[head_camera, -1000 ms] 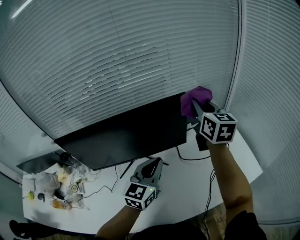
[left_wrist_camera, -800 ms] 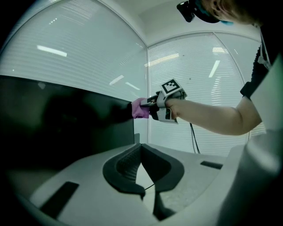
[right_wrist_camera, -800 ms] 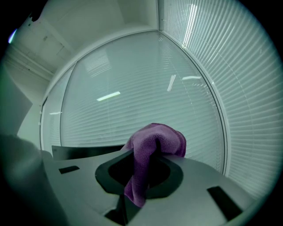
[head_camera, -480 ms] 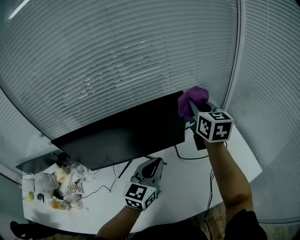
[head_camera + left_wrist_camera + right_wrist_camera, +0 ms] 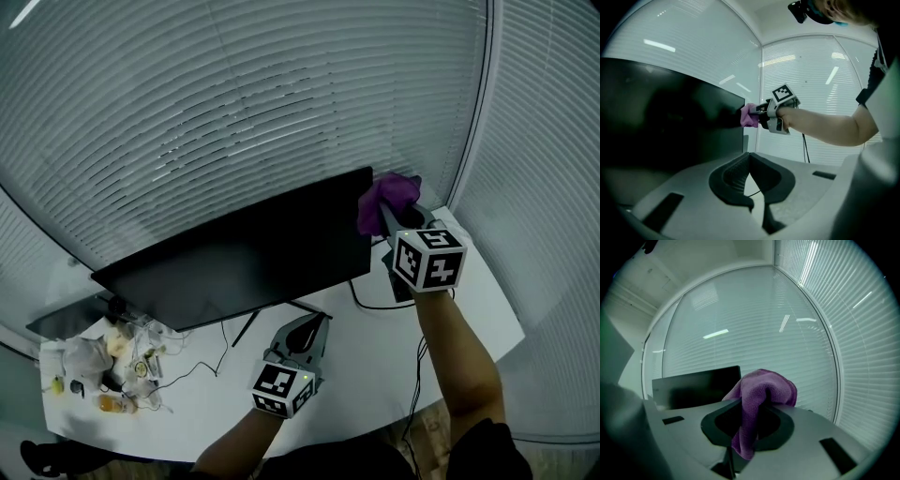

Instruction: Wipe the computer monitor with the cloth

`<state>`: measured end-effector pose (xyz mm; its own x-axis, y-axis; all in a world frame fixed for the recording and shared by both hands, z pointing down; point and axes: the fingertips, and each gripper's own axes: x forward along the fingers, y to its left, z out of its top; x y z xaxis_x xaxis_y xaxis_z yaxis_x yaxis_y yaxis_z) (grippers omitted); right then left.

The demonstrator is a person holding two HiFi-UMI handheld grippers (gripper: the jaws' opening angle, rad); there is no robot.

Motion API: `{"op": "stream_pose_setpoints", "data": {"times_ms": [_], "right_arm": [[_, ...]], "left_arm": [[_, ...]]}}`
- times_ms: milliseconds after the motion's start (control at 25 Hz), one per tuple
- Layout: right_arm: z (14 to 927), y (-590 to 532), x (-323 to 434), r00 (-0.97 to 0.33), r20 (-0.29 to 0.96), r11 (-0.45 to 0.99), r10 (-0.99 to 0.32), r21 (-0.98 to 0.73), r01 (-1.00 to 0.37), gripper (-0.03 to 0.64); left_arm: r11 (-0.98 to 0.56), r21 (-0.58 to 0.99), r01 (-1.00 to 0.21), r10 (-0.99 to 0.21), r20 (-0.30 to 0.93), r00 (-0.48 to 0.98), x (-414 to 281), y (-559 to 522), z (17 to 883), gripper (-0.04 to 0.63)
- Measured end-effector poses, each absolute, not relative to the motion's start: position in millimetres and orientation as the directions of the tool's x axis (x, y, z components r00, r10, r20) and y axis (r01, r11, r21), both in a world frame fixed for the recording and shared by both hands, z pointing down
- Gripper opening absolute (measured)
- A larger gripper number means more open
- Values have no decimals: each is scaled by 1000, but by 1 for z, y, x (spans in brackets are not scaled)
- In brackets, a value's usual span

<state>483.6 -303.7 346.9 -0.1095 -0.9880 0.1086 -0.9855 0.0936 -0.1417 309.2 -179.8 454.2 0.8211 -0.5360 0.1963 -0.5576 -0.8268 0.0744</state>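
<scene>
Head view, near to far. Nearest the person, the left tool hangs low over the white worktop, in front of the monitor's stand and apart from the panel. In the left gripper view its jaws are closed tip to tip with nothing between them.

Farther out and higher, the right tool is clenched on the purple cloth. In the right gripper view the cloth is pinched between the jaws of this tool, a fold bulging above them and a tail hanging below.

The cloth lies at the upper right corner of the computer monitor, at or against its right edge. In the left gripper view the cloth meets the dark panel at that corner. The monitor's long axis runs from the cloth leftward and slightly down the picture, so nearly all of the screen lies to the left of the right tool. A wipe would probably travel that way, and the right hand is the nearer one.

A black cable trails under the right tool, and small clutter sits at the worktop's left end. Window blinds close the background.
</scene>
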Motion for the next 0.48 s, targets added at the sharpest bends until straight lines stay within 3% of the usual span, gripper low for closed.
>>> {"op": "stream_pose_setpoints", "data": {"times_ms": [480], "right_arm": [[432,-301,480,-102,208,61,-973,-197,-978,60]], "left_arm": [[-827,106,-552,-510,270,816,303,-174,504,5]]}}
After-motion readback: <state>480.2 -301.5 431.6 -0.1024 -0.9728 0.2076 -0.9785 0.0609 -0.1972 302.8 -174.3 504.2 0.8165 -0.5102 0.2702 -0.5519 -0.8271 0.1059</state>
